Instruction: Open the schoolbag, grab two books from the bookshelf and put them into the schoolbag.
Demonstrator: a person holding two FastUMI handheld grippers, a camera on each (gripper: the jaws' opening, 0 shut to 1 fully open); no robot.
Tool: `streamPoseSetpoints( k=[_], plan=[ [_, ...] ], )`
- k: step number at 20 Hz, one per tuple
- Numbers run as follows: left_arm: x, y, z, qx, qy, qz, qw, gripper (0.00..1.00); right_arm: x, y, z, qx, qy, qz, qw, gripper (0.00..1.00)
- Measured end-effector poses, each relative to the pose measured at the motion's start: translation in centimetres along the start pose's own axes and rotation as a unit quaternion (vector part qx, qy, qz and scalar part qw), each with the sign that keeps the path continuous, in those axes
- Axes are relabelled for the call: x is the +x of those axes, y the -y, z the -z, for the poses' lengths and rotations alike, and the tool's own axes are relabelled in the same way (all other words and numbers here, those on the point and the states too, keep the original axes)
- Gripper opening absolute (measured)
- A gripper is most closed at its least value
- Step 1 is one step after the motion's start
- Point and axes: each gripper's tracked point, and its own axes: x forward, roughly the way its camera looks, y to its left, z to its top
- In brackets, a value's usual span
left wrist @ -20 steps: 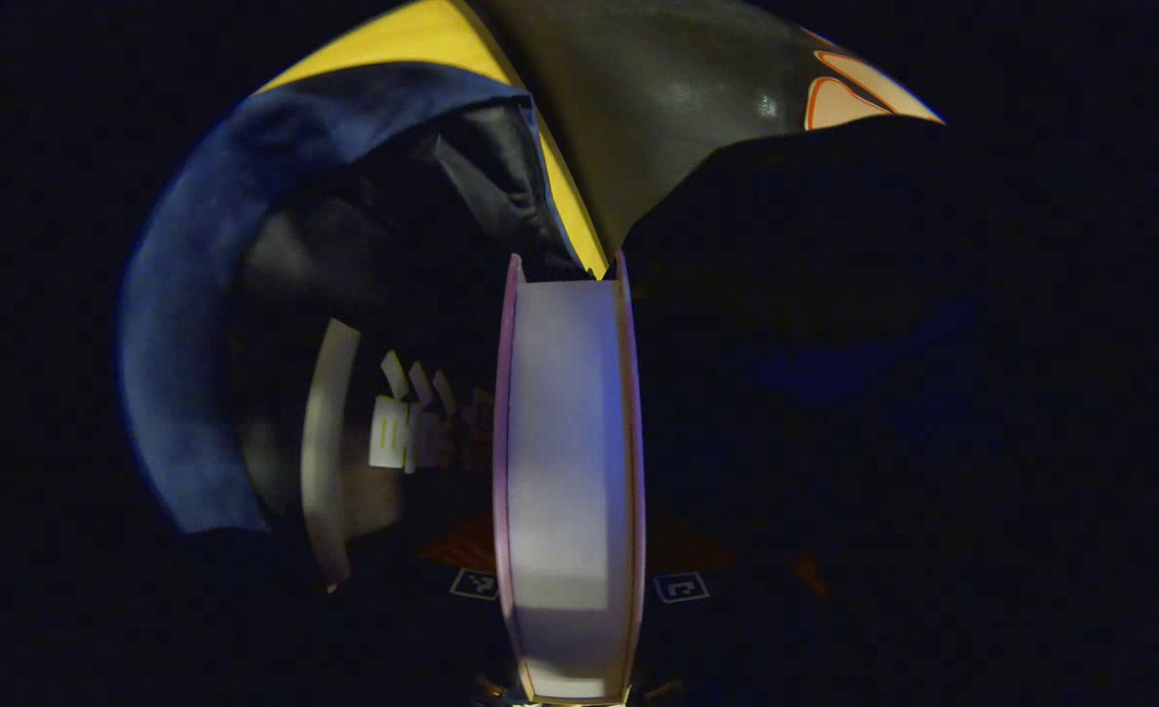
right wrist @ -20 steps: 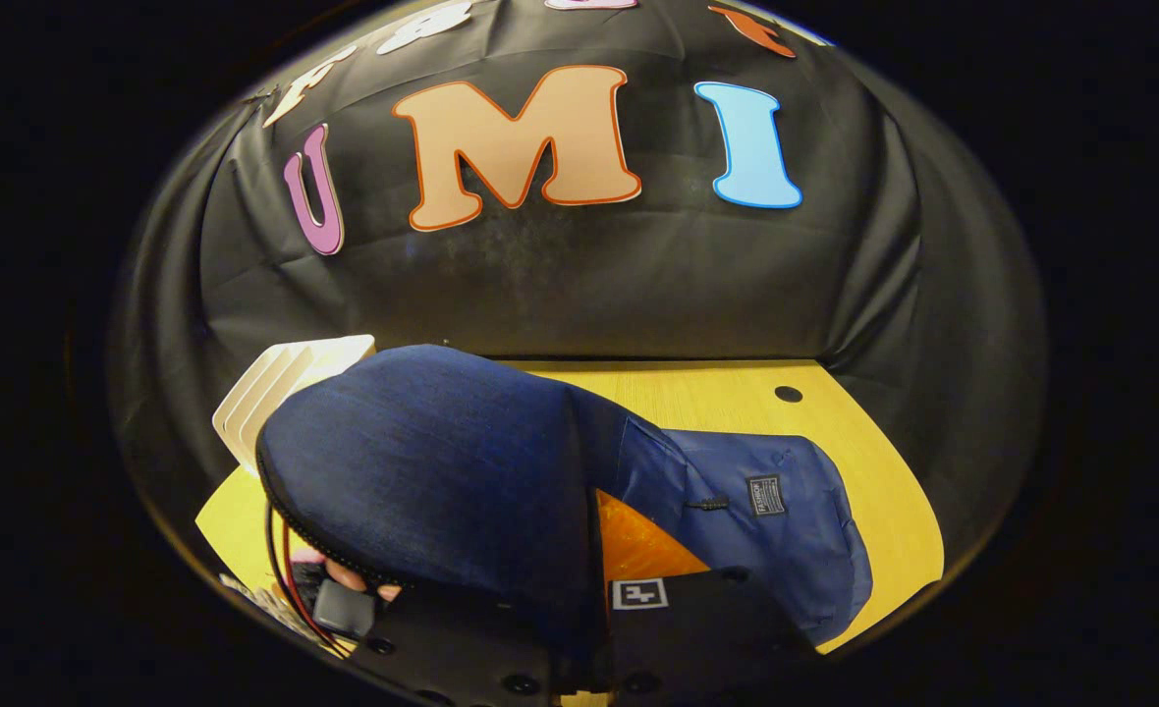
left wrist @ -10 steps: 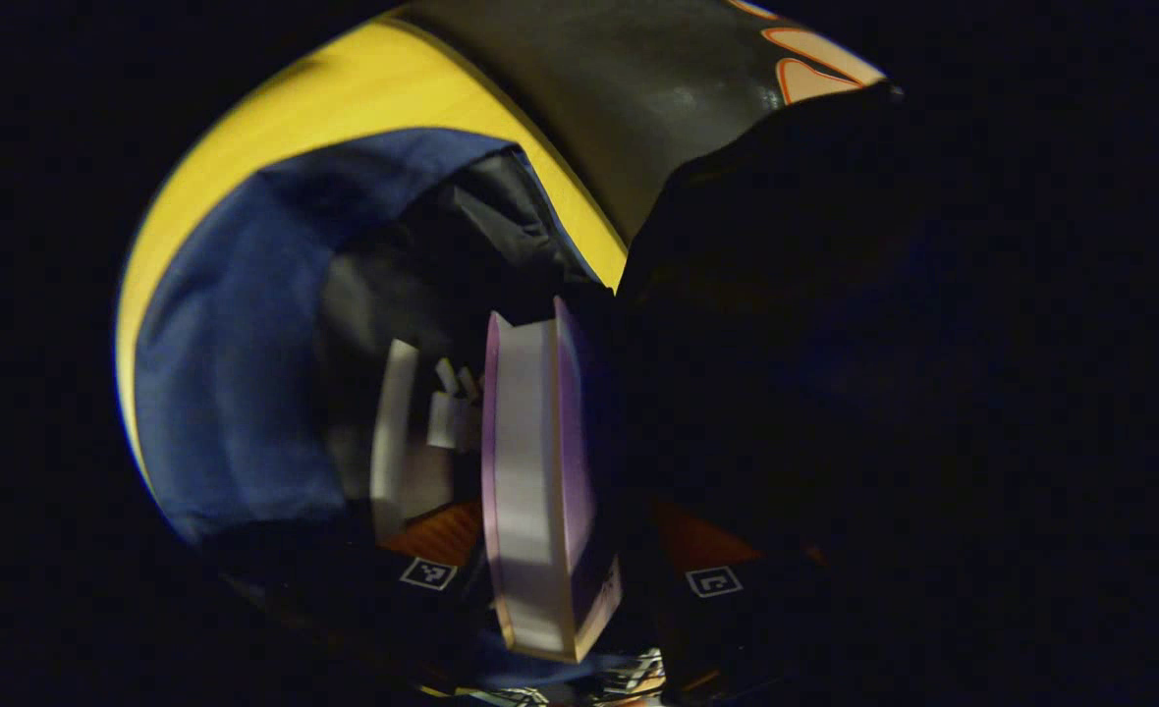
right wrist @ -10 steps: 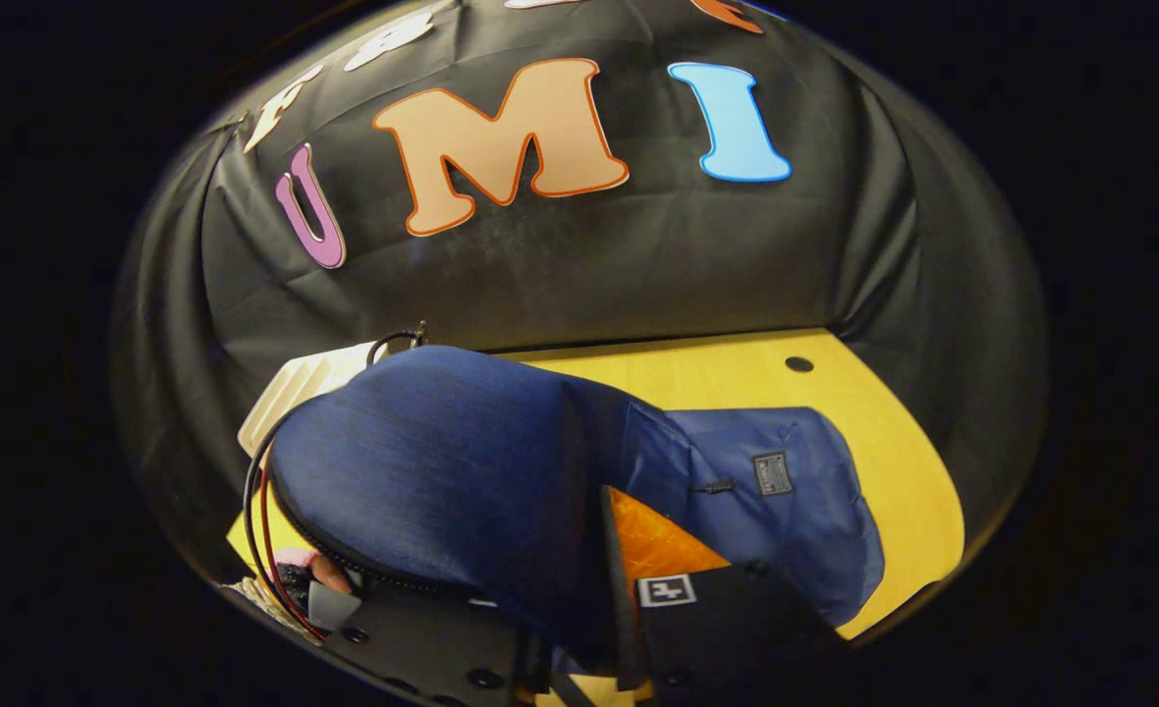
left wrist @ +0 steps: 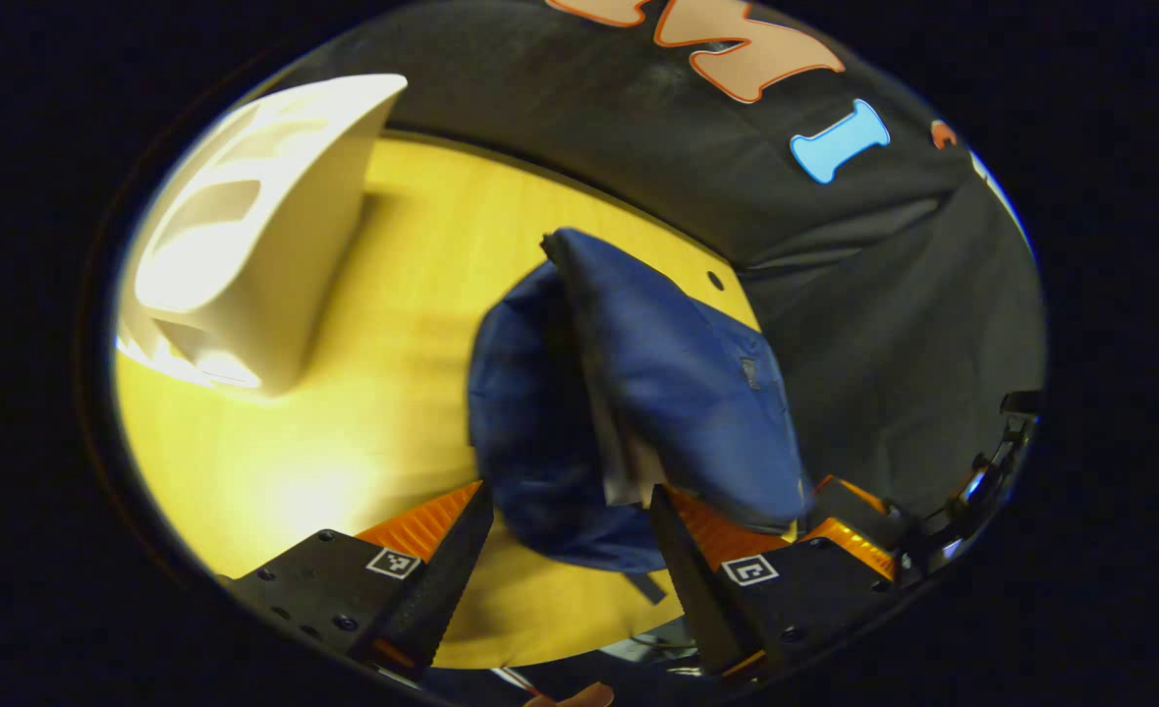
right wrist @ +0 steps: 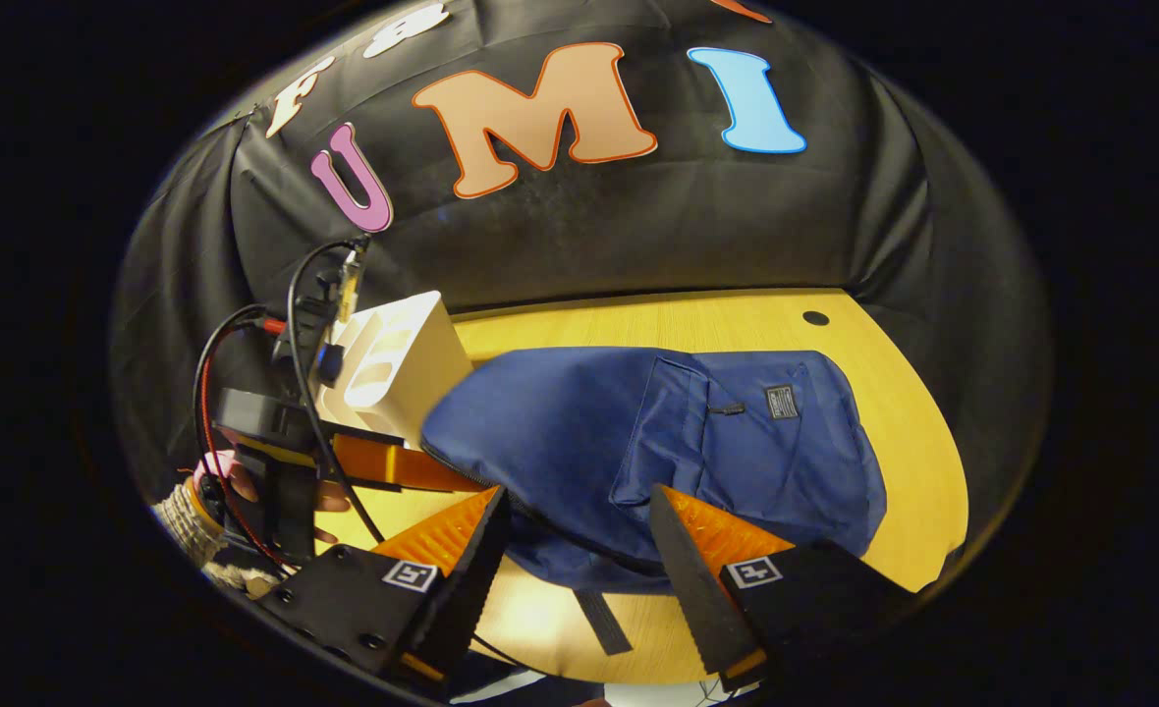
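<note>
Schoolbag (right wrist: 678,442) lies flat at centre frame on the worktop (right wrist: 894,393); white bookshelf (left wrist: 255,245) upper left. Left gripper (left wrist: 570,550) and right gripper (right wrist: 575,560): jaws spread apart, gripping nothing.

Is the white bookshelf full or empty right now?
Empty, as far as visible: the bookshelf on the table shows bare slots, with no books standing in it. Its far side is hidden.

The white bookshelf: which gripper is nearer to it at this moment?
Left. In the right gripper view the left gripper sits just in front of the white bookshelf; the right gripper is over the schoolbag, farther off.
</note>
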Motion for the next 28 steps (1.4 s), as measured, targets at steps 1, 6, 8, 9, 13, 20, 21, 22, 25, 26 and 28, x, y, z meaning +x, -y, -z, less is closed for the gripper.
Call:
streamPoseSetpoints(
  k=[1, 6, 8, 9, 13, 20, 21, 22, 25, 26, 28],
  plan=[
    [-1.3, -1.0, 0.3, 0.017, 0.002, -0.022, 1.0, 0.95, -0.8, 0.0, -0.1, 0.005, 0.001, 0.003, 1.0, 0.91],
    [-8.5, -3.6, -1.0, 0.077, 0.049, -0.082, 0.992, 0.94, -3.8, 0.1, -2.4, 0.015, 0.038, 0.034, 0.999, 0.91],
    [-11.3, -3.0, -4.0, 0.104, 0.107, -0.097, 0.984, 0.94, -4.9, 0.0, -3.7, 0.005, 0.056, 0.047, 0.997, 0.94],
    [-13.1, -3.0, -5.7, 0.123, 0.143, -0.111, 0.976, 0.94, -5.4, -0.3, -4.7, 0.0, 0.071, 0.051, 0.996, 0.96],
    [-21.6, -2.0, -13.0, 0.178, 0.299, -0.164, 0.923, 0.89, -7.3, -2.3, -10.5, -0.013, 0.148, 0.054, 0.987, 0.96],
    [-34.5, -0.4, -19.1, 0.17, 0.534, -0.204, 0.802, 0.87, -11.2, -5.5, -20.0, -0.036, 0.302, 0.062, 0.951, 0.93],
    [-35.2, -0.8, -19.7, 0.167, 0.546, -0.206, 0.795, 0.87, -11.8, -5.9, -21.1, -0.047, 0.325, 0.065, 0.942, 0.96],
    [-35.7, -1.3, -20.0, 0.16, 0.553, -0.208, 0.791, 0.87, -12.2, -6.0, -21.8, -0.057, 0.339, 0.074, 0.936, 0.95],
    [-35.0, -2.4, -19.8, 0.125, 0.554, -0.196, 0.799, 0.9, -12.6, -6.6, -21.5, -0.062, 0.345, 0.091, 0.932, 0.94],
    [-34.9, -3.0, -19.7, 0.115, 0.551, -0.191, 0.804, 0.87, -12.9, -6.8, -21.3, -0.058, 0.349, 0.093, 0.931, 0.96],
    [-33.9, -4.2, -19.6, 0.108, 0.541, -0.188, 0.813, 0.91, -13.1, -6.9, -21.4, -0.053, 0.355, 0.099, 0.928, 0.95]
  ],
)
